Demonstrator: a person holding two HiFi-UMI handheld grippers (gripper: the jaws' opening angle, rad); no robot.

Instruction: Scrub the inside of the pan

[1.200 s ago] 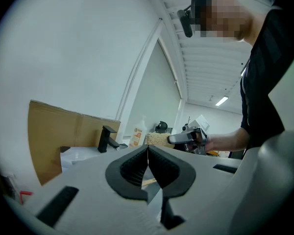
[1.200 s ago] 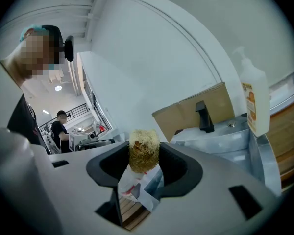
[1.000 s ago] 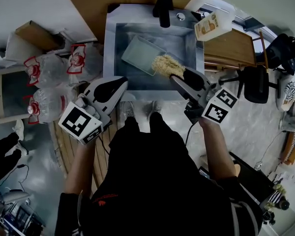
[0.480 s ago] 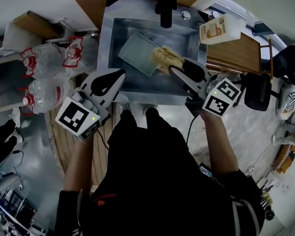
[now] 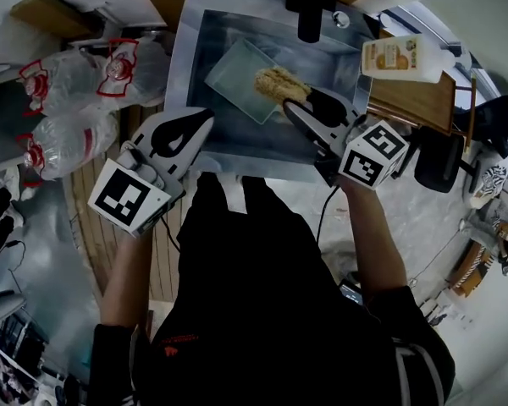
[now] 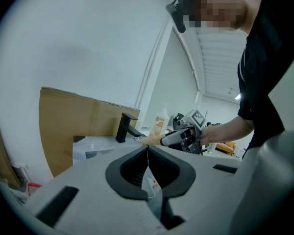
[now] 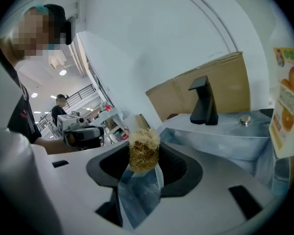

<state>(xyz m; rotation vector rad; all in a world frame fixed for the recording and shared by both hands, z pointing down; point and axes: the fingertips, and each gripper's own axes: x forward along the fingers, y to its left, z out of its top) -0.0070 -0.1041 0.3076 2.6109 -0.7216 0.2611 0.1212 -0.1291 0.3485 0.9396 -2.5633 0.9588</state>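
Inspection finds an open lab or test hall fitted with a mock kitchen station, not a home. A steel sink (image 5: 183, 66) with a black faucet (image 5: 310, 7) stands against bare cardboard (image 7: 225, 87). Large water bottles (image 5: 63, 138) and an office chair (image 5: 436, 155) flank it. Ceiling lights (image 7: 62, 72) and a stair railing (image 7: 85, 93) show beyond.

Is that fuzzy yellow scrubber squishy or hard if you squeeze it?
Probably squishy: the scrubber looks like loose tangled fibres, pinched in the right gripper. Likely light too, and it sticks out without drooping.
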